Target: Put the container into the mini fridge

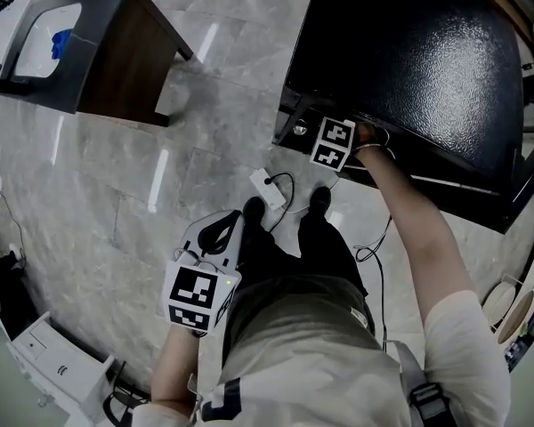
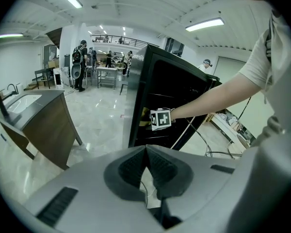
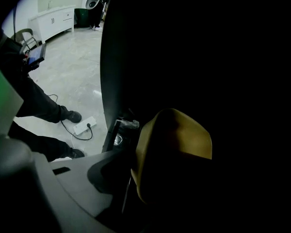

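The black mini fridge (image 1: 409,52) stands on the floor in front of me, seen from above in the head view. My right gripper (image 1: 325,139) reaches into its open lower front. In the right gripper view a yellow container (image 3: 174,144) sits between the jaws inside the dark fridge, against the left finger (image 3: 94,176). The right finger is lost in the dark. From the left gripper view, a bit of the yellow container (image 2: 144,116) shows beside the right gripper (image 2: 157,119) at the fridge (image 2: 160,91). My left gripper (image 1: 221,227) hangs by my leg, its fingertips (image 2: 146,148) together and holding nothing.
A white power strip (image 1: 269,188) with a black cable lies on the tiled floor by my feet. A dark counter with a white basin (image 1: 80,43) stands at the far left. A white cabinet (image 1: 58,367) is at the lower left. People (image 2: 80,64) stand far back in the hall.
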